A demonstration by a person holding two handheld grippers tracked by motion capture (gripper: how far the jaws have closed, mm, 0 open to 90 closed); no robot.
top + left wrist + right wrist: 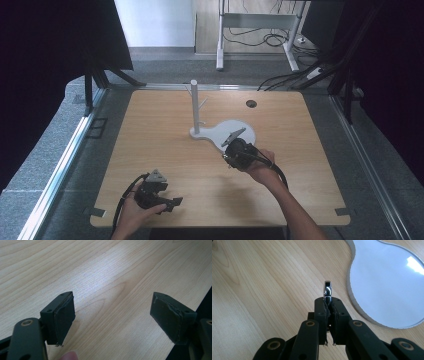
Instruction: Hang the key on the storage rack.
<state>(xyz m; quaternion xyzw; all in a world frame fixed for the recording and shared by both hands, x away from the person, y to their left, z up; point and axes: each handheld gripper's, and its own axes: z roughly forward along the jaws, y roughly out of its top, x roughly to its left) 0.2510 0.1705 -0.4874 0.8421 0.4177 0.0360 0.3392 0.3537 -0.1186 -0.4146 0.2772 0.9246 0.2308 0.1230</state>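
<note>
The right tongs [328, 302] are pinched tight on a small shiny metal piece [327, 288], thin and chrome-bright, whose rounded end sticks up just past the pads; what exactly it is I cannot tell. In the high view the right tongs [231, 150] hover a little right of the desk's middle, at the near rim of the white stand base [247, 131], and the right gripper view puts the metal piece over bare wood just beside that rim. A white post [194, 105] with short pegs rises from the far left end of the base.

The left tongs [112, 315] are spread wide with nothing between them, low over the desk [165, 120] near its front edge, toward the front-left corner [175, 202].
</note>
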